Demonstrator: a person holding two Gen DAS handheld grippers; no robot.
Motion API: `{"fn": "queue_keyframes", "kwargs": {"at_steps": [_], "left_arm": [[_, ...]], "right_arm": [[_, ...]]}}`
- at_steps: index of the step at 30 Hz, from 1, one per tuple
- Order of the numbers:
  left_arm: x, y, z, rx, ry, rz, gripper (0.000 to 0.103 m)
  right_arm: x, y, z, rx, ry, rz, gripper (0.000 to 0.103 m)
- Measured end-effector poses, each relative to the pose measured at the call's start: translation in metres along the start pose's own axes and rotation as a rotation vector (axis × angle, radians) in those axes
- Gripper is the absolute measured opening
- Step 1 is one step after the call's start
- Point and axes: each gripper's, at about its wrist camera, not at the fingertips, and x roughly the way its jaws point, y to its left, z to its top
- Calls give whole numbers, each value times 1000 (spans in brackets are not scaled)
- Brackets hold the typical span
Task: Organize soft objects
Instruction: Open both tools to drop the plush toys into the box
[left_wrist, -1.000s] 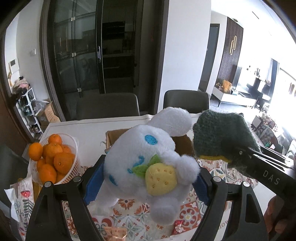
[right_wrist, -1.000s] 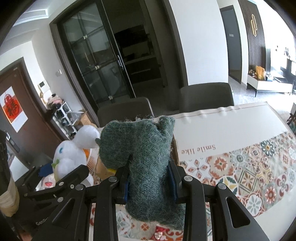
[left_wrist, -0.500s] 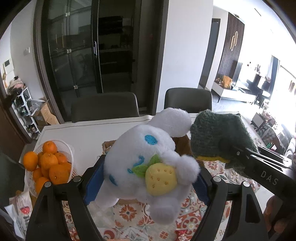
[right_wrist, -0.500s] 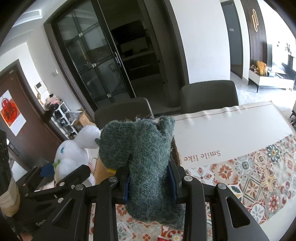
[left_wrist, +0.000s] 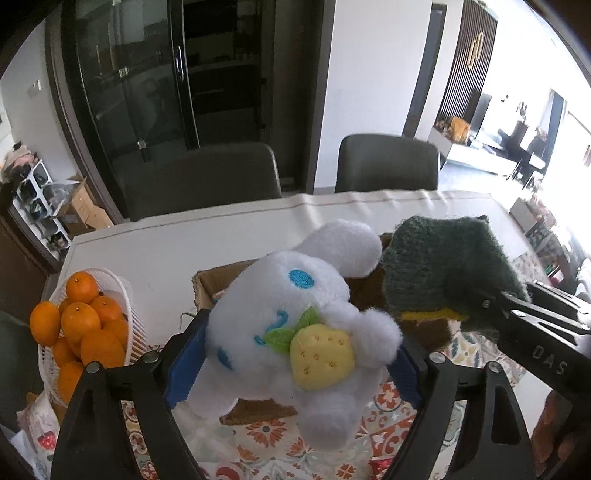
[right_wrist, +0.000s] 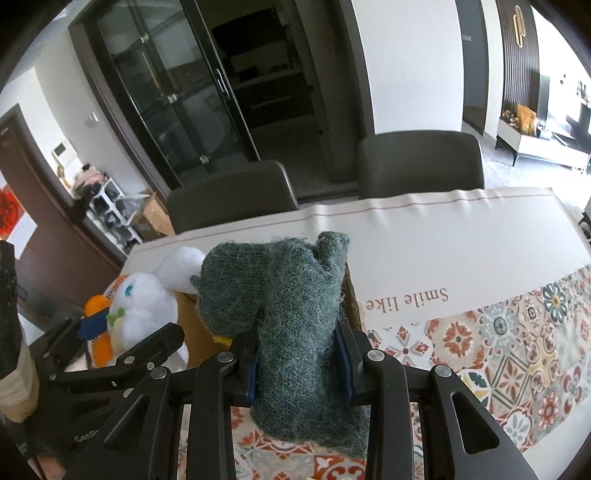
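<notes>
**Both grippers clamped, held side by side above the table**

The left gripper (left_wrist: 295, 354) points forward and slightly down, its two black fingers spread wide with the blue pads (left_wrist: 184, 363) pressed against either side of what it holds. The right gripper (right_wrist: 299, 354) is closed much narrower, its blue-edged pads (right_wrist: 345, 356) squeezing inward on its load. The two tools sit close together at a similar height: in the left wrist view the right gripper (left_wrist: 532, 328) reaches in from the right edge, angled toward the left, with a bit of the person's right hand (left_wrist: 554, 424) visible behind it. In the right wrist view the left gripper (right_wrist: 122, 343) lies at lower left.
</notes>
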Motion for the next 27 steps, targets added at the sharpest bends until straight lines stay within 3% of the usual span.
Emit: {"fn": "queue_keyframes", "kwargs": {"at_steps": [7, 11, 15, 19, 23, 27], "left_arm": [[12, 9, 0, -12, 12, 35, 93], [6, 19, -6, -18, 1, 118, 95], [0, 37, -14, -52, -8, 153, 96], [-5, 48, -18, -75, -14, 192, 96], [-15, 50, -29, -73, -33, 219, 96], [-27, 48, -40, -75, -42, 210, 96]], "right_arm": [[24, -1, 0, 0, 56, -17, 33], [35, 2, 1, 1, 81, -8, 33], [44, 12, 2, -27, 97, 4, 35], [54, 24, 4, -66, 117, 6, 66], [50, 33, 1, -88, 90, -50, 66], [40, 36, -5, -94, 87, -52, 66]]}}
